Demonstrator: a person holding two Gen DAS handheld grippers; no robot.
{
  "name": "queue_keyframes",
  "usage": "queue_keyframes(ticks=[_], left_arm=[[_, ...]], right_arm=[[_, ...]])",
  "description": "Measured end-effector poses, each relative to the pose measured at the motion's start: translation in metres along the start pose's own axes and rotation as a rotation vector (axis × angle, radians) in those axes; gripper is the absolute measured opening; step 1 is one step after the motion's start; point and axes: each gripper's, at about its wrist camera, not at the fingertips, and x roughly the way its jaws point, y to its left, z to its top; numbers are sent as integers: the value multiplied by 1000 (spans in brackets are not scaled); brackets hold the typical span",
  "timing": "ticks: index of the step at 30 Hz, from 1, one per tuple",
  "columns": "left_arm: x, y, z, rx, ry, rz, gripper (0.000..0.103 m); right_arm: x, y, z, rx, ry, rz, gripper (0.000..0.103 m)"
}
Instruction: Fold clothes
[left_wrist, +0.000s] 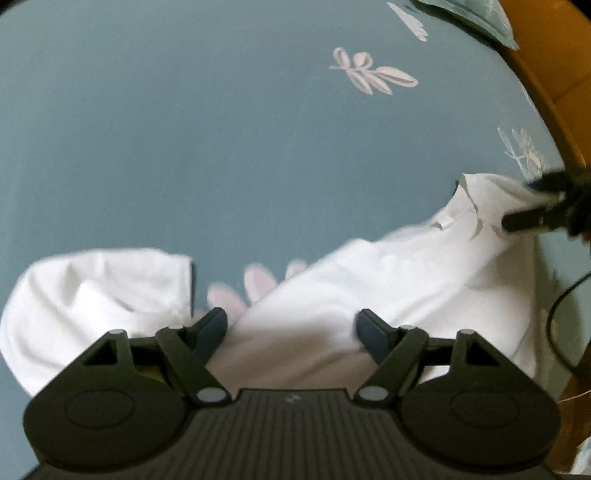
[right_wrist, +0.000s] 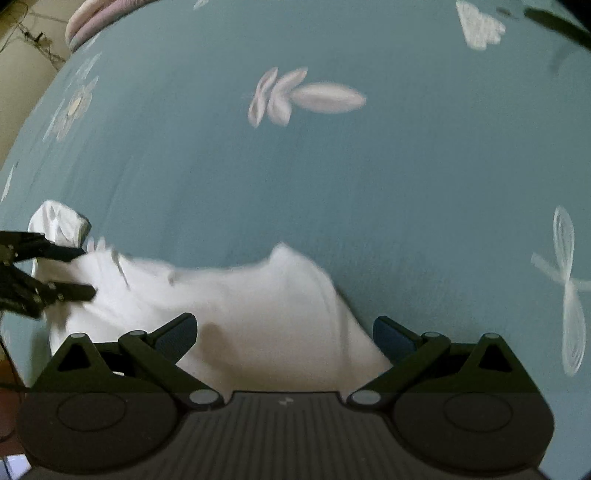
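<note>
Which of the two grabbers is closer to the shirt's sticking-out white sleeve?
Left. The left gripper sits right beside the sleeve, open over the shirt. The right gripper is farther off, across the shirt's body.

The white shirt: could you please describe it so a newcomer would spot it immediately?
A teal bedsheet with pale flower prints fills both views. At its near edge, beneath both open grippers, lies the crumpled white shirt, the only plain white cloth there.

No legible text or labels.

One white garment (left_wrist: 388, 295), one blue bedsheet (left_wrist: 184, 129), two hand-held grippers (left_wrist: 291, 328) (right_wrist: 284, 332).
</note>
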Motion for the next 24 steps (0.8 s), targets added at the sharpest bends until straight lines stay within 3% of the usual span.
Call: queue_keyframes(ticks=[7,14,18,24], left_arm=[[-10,8,11,-7,9,0,78],[-4,17,12,-17,48,-12,82],[-3,14,6,7,38,-15,88],[-3,16,4,23,33,-40,95]], right_arm=[[-4,13,-4,-85,8,39,103],[-6,-2,14,-27,33,243,103],[8,-14,8,-33,73,238,103],[14,-65,4,106,22,449,101]])
